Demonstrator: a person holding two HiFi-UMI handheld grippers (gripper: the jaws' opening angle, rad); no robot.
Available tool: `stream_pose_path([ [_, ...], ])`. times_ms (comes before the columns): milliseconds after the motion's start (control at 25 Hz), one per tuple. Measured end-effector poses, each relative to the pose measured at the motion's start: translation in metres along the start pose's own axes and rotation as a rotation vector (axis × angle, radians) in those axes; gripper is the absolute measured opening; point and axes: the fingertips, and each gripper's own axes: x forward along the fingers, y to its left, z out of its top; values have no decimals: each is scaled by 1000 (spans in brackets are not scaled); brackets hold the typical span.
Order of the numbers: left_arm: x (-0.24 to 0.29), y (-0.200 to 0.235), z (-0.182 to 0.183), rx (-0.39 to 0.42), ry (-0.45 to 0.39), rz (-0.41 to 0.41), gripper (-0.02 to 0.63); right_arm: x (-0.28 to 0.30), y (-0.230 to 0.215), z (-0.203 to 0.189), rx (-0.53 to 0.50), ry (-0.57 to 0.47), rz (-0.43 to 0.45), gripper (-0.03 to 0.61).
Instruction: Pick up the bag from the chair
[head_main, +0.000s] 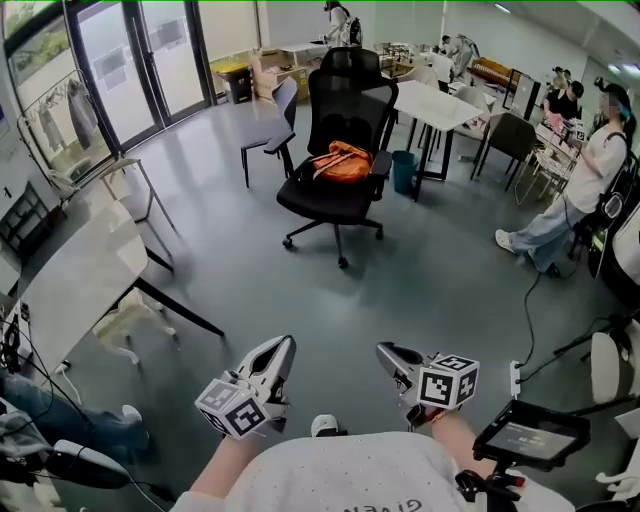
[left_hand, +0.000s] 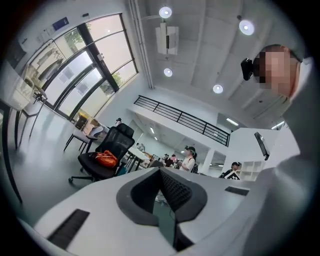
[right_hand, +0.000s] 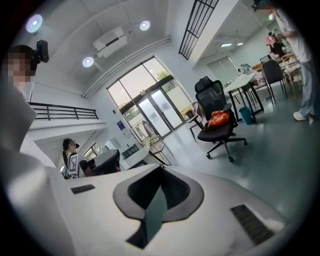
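An orange bag lies on the seat of a black office chair across the room in the head view. It is far from both grippers. My left gripper and right gripper are held low, close to my body, and point toward the chair. Both have their jaws together with nothing between them. The left gripper view shows the left gripper tilted upward, with the bag and chair small at the left. In the right gripper view the bag on the chair sits beyond the right gripper.
Grey floor stretches between me and the chair. A white table stands at the left and another behind the chair, with a teal bin beside it. A person stands at the right. A screen on a stand is at my right.
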Motion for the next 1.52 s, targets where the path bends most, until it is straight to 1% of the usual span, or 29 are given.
stream_pose_path([
  [120,18,35,27,92,56,27,12,38,8,27,-35,8,9,5],
  [200,27,54,41,124,70,34,12,60,9,39,-63,9,6,5],
  [320,39,76,53,97,63,37,12,79,7,49,-93,24,-11,5],
  [480,54,96,54,67,97,62,12,83,-5,61,-137,49,-55,5],
  [640,66,111,51,-23,90,66,12,87,-26,69,-111,51,-85,5],
  [760,68,120,48,-37,106,69,12,98,-31,70,-90,47,-89,6],
  [840,80,126,50,-35,113,72,12,109,-42,80,-90,50,-92,6],
  [920,110,136,53,-32,110,79,12,124,-66,100,-95,57,-82,6],
  [1040,163,156,66,-28,105,90,12,149,-102,143,-119,53,-68,6],
  [1120,173,160,81,-26,101,84,12,158,-104,162,-135,46,-68,6],
  [1240,173,159,102,-15,85,73,12,165,-96,179,-144,33,-74,6],
  [1280,180,161,110,-13,77,73,12,169,-100,190,-145,31,-76,6],
  [1440,255,185,132,-4,39,89,12,200,-155,254,-180,50,-57,6],
  [1520,285,201,137,0,25,103,12,215,-179,278,-209,59,-51,6],
])
